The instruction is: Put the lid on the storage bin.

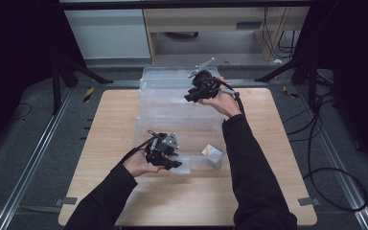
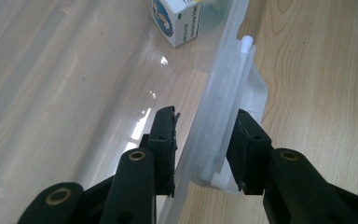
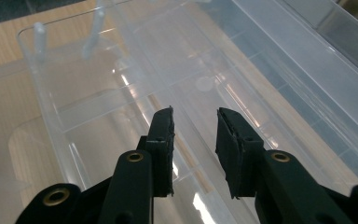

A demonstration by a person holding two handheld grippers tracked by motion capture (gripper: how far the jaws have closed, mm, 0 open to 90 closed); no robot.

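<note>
Two clear plastic bins stand in a row down the middle of the wooden table. In the near bin [image 1: 187, 134] sits a small white and blue box [image 1: 212, 152] [image 2: 179, 23]. My left gripper [image 1: 175, 164] [image 2: 203, 140] is at that bin's near left corner, open, its jaws straddling the clear latch piece [image 2: 226, 107] on the rim. A narrow gap shows beside the left jaw. My right gripper [image 1: 188, 98] [image 3: 195, 140] hovers open over the far bin [image 1: 172, 79] [image 3: 270, 70], with nothing between its jaws.
The table [image 1: 105, 143] has bare wood left and right of the bins and along its near edge. Black stand legs [image 1: 76, 69] and cables [image 1: 326, 143] lie on the grey floor around it. A cabinet [image 1: 196, 28] stands beyond the far edge.
</note>
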